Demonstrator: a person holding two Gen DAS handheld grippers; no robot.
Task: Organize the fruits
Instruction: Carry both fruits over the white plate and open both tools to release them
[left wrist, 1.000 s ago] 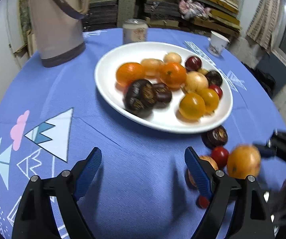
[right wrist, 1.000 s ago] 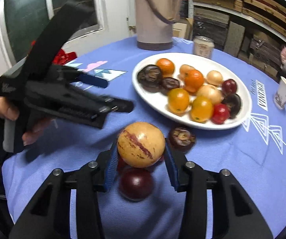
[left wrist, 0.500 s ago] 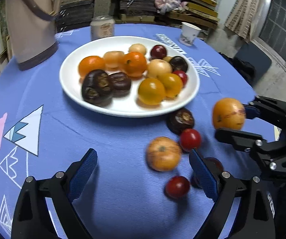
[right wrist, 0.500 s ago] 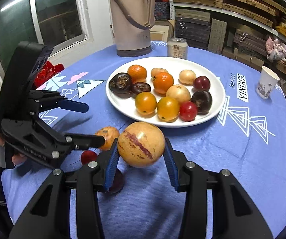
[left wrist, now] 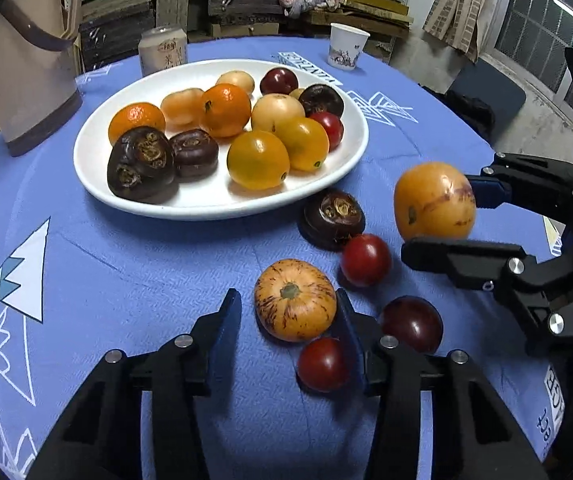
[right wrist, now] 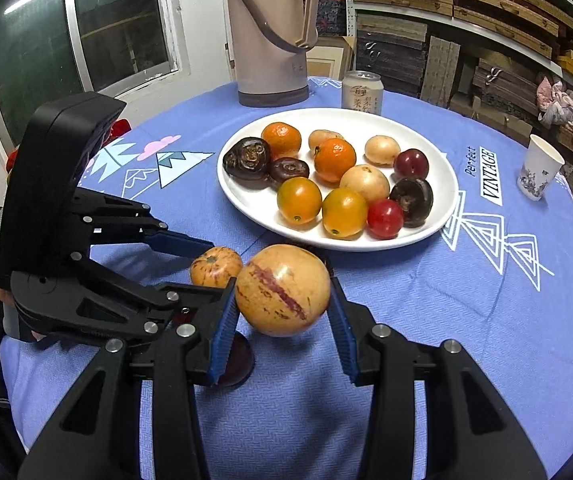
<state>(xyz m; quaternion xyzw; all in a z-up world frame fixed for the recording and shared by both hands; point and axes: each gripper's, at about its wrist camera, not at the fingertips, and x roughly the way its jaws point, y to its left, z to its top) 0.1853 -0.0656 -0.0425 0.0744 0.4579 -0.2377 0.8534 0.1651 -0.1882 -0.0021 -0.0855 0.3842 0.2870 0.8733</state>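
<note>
Dark plum [right wrist: 238,364] half-hidden behind right gripper [right wrist: 282,320] | dark fruit behind held melon [right wrist: 282,290] unclear

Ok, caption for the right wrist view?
Right hand-held gripper holds a streaked yellow fruit short of the white plate.

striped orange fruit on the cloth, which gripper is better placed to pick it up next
Left. The left gripper is open with its fingers either side of the striped orange fruit. The right gripper is already shut on the yellow fruit.

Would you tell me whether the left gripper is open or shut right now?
Open: the left gripper straddles the striped orange fruit on the cloth, with a gap at its left jaw.
</note>
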